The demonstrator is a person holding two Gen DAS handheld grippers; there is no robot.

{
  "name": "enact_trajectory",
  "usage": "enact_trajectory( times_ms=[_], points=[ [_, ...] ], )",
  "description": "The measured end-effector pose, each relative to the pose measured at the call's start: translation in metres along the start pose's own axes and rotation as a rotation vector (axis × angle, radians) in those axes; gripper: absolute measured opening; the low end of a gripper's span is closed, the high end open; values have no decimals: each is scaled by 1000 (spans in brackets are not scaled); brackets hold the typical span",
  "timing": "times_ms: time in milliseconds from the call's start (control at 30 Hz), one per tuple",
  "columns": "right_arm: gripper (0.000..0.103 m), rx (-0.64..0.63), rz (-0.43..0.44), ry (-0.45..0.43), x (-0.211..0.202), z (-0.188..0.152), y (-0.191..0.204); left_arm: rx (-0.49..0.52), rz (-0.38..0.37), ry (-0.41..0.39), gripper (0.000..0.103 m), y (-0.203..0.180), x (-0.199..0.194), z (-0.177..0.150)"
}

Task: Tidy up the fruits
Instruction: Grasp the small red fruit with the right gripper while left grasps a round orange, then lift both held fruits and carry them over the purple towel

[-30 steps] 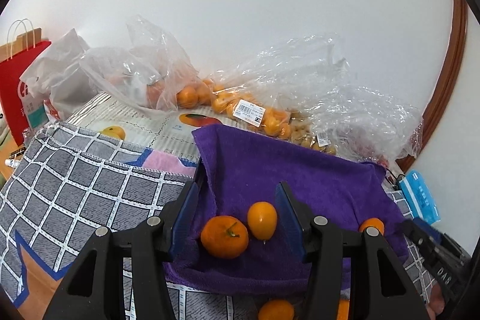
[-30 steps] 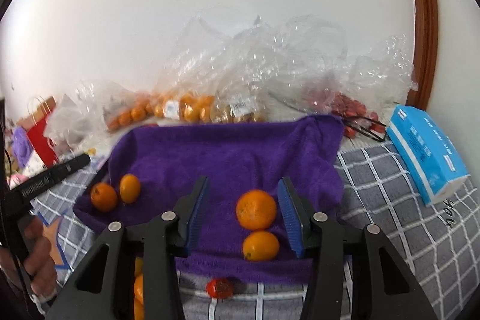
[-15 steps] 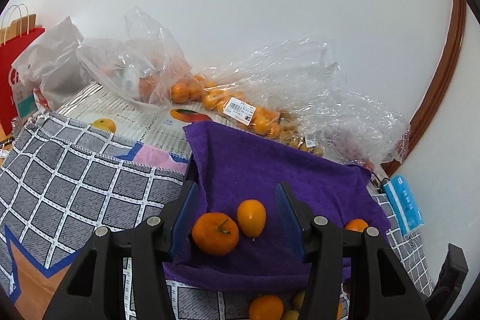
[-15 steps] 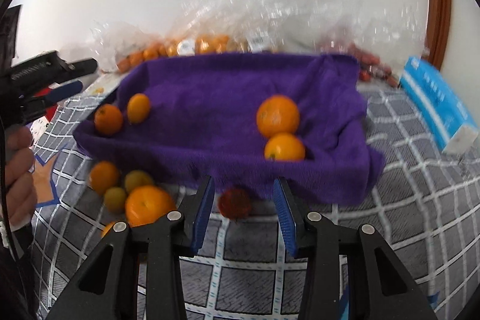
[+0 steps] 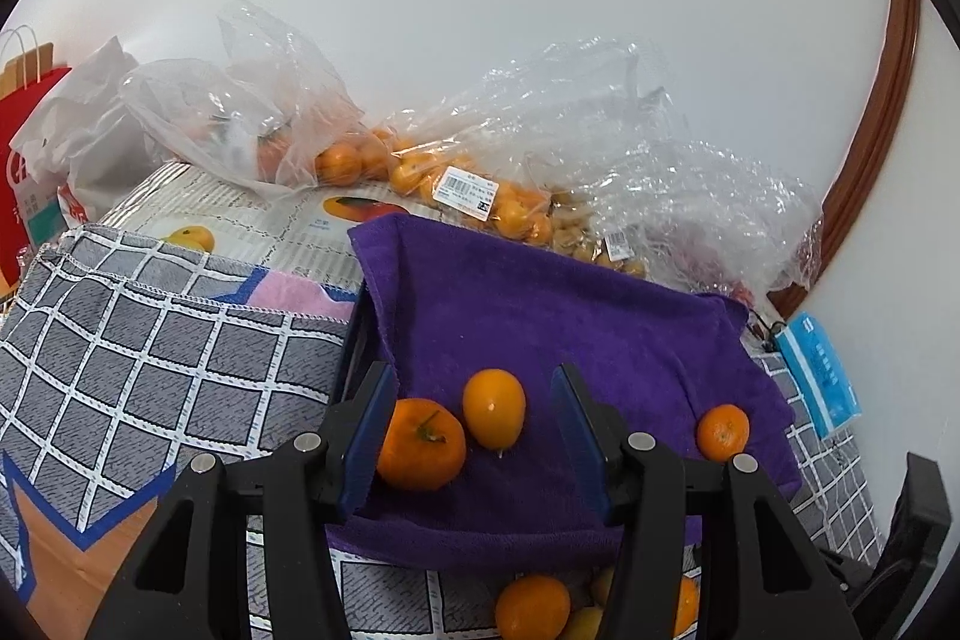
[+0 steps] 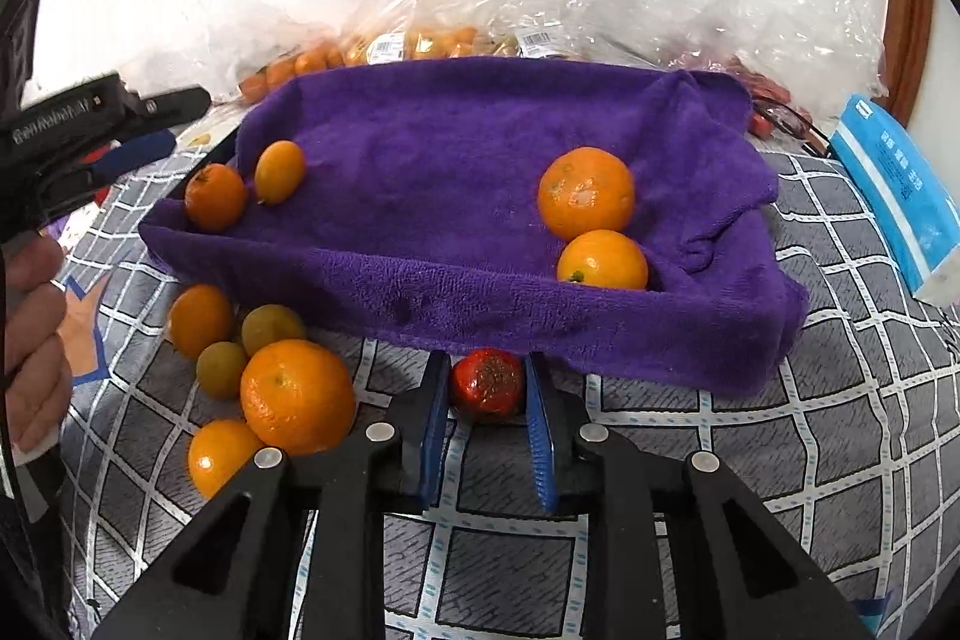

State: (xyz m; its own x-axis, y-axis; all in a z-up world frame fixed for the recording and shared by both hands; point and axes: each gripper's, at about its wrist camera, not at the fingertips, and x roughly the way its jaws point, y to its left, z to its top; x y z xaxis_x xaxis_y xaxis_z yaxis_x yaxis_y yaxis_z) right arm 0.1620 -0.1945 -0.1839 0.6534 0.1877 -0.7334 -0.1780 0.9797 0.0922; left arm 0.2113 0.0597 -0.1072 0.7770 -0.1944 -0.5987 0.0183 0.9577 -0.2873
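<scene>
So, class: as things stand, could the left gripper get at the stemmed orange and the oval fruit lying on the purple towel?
Probably yes. The left gripper has its jaws apart, with the stemmed orange and oval fruit in line between them on the purple towel. Nothing blocks the way, though the two touch, so taking one alone looks awkward.

Red fruit on checked cloth, before purple towel.

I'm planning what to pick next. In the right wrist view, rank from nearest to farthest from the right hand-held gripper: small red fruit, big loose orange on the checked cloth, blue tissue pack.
1. Small red fruit: between the right hand-held gripper's pads.
2. Big loose orange: left, on the grey checked cloth.
3. Blue tissue pack: far right.
</scene>
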Motion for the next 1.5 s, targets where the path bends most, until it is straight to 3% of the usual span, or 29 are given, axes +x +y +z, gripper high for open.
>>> enact_trajectory(
  times_ms=[200, 333, 467, 667, 900, 967, 1100, 1267, 1400, 1500],
  points=[
    [25, 42, 9, -59, -12, 1, -8, 44, -34, -24, 52, -8, -8, -2],
    [25, 59, 9, -80, -16, 2, -11, 67, -99, -6, 51, -15, -12, -2],
    [25, 90, 10, -96, -19, 3, -17, 115, -110, 65, 50, -27, -18, -8],
    [25, 100, -49, -113, -24, 2, -21, 162, -99, 140, 50, -25, -36, -41],
    [25, 100, -54, -97, -21, 2, -22, 115, -91, 215, 49, -15, -17, -61],
    [25, 102, -53, -93, -20, 3, -22, 113, -84, 235, 33, -15, -9, -63],
    [25, 104, -50, -93, -19, 3, -22, 71, -154, 286, 30, -12, 0, -66],
    [25, 109, -52, -92, -20, 2, -23, 79, -123, 281, 30, -8, -9, -65],
    [25, 103, -59, -89, -19, 2, -21, 128, -28, 260, 30, -2, -19, -63],
    [25, 82, -62, -82, -18, 3, -17, 160, -31, 256, 33, 0, -14, -70]
  ],
)
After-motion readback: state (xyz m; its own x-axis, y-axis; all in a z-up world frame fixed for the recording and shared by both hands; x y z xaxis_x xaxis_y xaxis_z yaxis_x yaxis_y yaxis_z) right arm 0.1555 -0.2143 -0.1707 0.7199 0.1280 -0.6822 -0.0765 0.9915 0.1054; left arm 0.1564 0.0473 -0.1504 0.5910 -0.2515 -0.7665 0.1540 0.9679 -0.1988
